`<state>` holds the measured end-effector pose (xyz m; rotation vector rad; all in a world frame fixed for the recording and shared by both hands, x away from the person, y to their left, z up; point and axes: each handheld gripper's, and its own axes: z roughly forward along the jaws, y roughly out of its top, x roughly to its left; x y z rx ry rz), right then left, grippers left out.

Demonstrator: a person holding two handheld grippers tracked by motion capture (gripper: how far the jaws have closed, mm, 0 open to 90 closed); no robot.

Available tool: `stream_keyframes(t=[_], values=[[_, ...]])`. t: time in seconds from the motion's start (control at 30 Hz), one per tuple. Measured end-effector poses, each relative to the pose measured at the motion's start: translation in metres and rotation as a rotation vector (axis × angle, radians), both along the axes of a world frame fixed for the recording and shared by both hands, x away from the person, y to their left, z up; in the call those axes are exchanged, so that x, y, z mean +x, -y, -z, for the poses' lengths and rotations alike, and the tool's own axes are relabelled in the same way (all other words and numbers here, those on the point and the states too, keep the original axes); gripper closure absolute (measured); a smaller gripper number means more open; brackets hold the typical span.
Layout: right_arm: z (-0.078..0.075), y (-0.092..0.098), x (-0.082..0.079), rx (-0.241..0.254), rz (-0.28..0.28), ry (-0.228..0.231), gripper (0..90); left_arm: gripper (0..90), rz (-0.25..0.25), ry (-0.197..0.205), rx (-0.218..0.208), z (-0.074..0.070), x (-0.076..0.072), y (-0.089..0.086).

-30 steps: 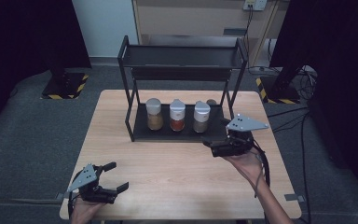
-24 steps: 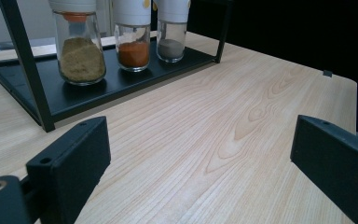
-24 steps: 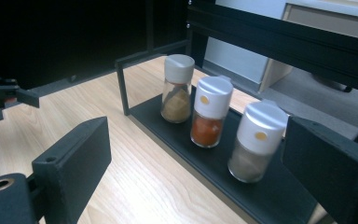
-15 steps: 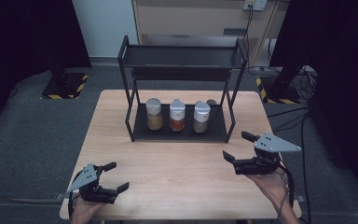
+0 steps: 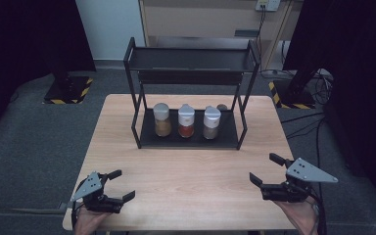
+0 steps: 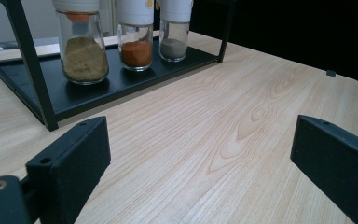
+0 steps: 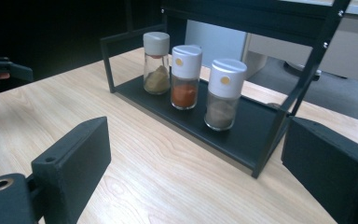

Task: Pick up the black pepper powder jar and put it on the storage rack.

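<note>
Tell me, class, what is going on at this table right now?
A person holds a two-jaw gripper in each hand over a wooden table. The left gripper and right gripper are both open and empty, near the table's front edge. Three spice jars stand in a row on the bottom shelf of a black rack, untouched.

High view: fixed above the near edge of the table (image 5: 186, 196), facing forward and down, far enough to take in the whole top and the black rack (image 5: 188, 61) toward the far edge. Left gripper view: low, close above the wood near the near-left corner, facing the rack (image 6: 32, 88) obliquely. Right gripper view: low near the near-right corner, facing the rack (image 7: 307, 60). All three share the rack's lower shelf.
</note>
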<state>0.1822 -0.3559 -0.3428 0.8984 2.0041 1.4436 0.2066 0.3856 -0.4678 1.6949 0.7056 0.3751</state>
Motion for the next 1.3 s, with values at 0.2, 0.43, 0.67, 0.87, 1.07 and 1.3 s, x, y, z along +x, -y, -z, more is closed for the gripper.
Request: stream_keyframes(t=[0.2,0.43,0.67,0.87,1.07,1.3], values=[[0.014,0.008,-0.003,0.006,0.019,-0.034,8.5,3.8,-0.002,0.001,-0.001,0.000,0.000,0.000],[0.033,0.014,-0.007,0.007,0.033,-0.052,8.3,3.7,-0.005,-0.001,0.002,0.000,0.000,0.000],[0.049,0.015,-0.006,0.004,0.040,-0.068,8.3,3.7,-0.010,-0.003,0.001,0.000,0.000,0.000],[0.056,0.015,-0.004,0.002,0.041,-0.077,8.3,3.7,-0.011,-0.001,0.002,0.000,-0.001,0.000],[0.064,0.016,-0.002,0.007,0.039,-0.092,8.3,3.7,-0.004,0.002,0.001,0.000,0.000,0.000],[0.072,0.013,-0.003,-0.019,0.030,-0.060,8.4,3.7,-0.004,0.003,0.001,0.001,0.000,0.000]])
